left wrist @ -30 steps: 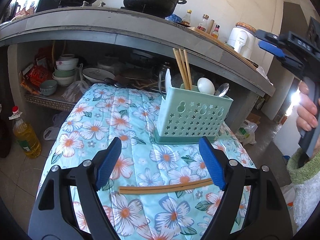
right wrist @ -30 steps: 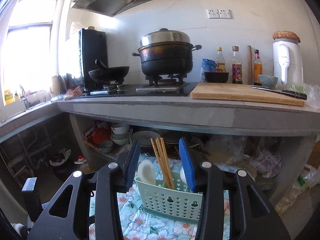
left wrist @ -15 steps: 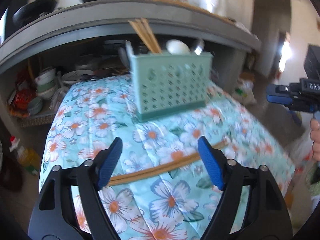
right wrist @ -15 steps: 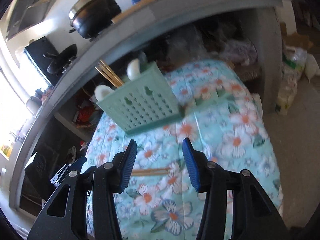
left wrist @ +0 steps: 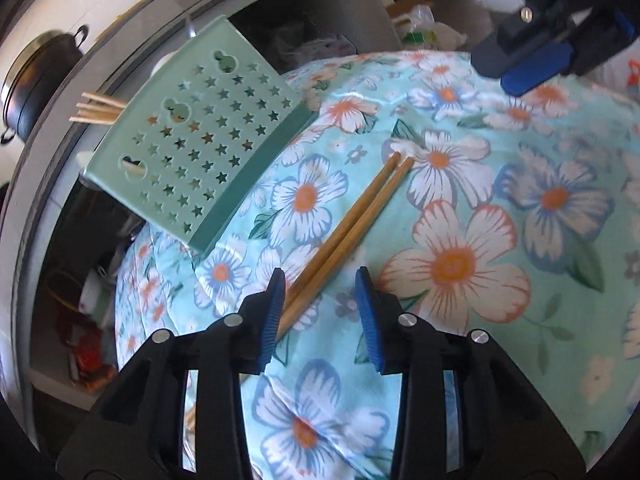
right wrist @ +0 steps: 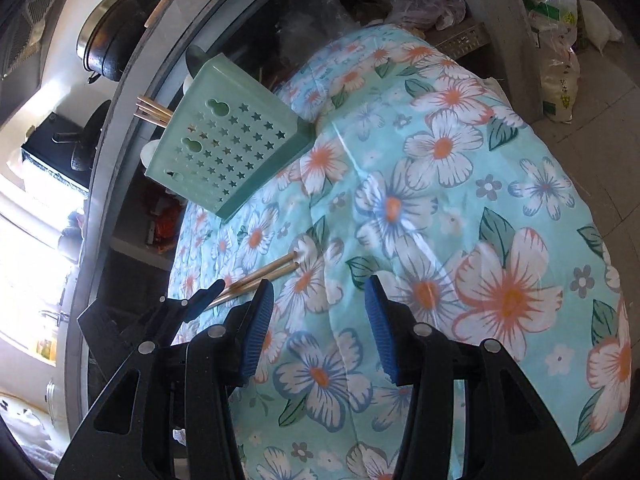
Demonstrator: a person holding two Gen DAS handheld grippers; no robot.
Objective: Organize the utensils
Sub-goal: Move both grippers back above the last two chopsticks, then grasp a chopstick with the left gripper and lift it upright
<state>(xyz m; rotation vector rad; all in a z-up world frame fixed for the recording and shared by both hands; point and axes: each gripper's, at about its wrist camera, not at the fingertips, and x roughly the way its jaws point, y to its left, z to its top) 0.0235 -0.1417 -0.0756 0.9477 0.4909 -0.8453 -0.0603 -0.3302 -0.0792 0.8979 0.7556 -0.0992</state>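
A pair of wooden chopsticks [left wrist: 352,220] lies side by side on the flowered cloth [left wrist: 520,200]. My left gripper [left wrist: 322,314] is low over their near end and its jaws are closing. The sticks run between the blue pads, close against the left pad [left wrist: 274,312], with a gap to the right pad. A green star-punched caddy [left wrist: 200,140] stands at the back and holds more chopsticks [left wrist: 96,110]. My right gripper [right wrist: 320,328] hangs open above bare cloth to the right of the loose chopsticks [right wrist: 264,272], nothing between its pads. It also shows as the right gripper [left wrist: 528,68] at the top right.
Behind the caddy [right wrist: 228,148] runs a grey counter with a black pot [right wrist: 112,36] and a wok [right wrist: 84,140]. Cluttered shelves sit under the counter. Plastic bags [right wrist: 560,40] lie on the floor past the table's right edge. The left gripper [right wrist: 200,300] shows beside my right one.
Both views have rolled and dropped toward the cloth. The left gripper came down onto the near end of the loose chopsticks and its jaws narrowed around them. The right gripper sank from counter height to just above the table.
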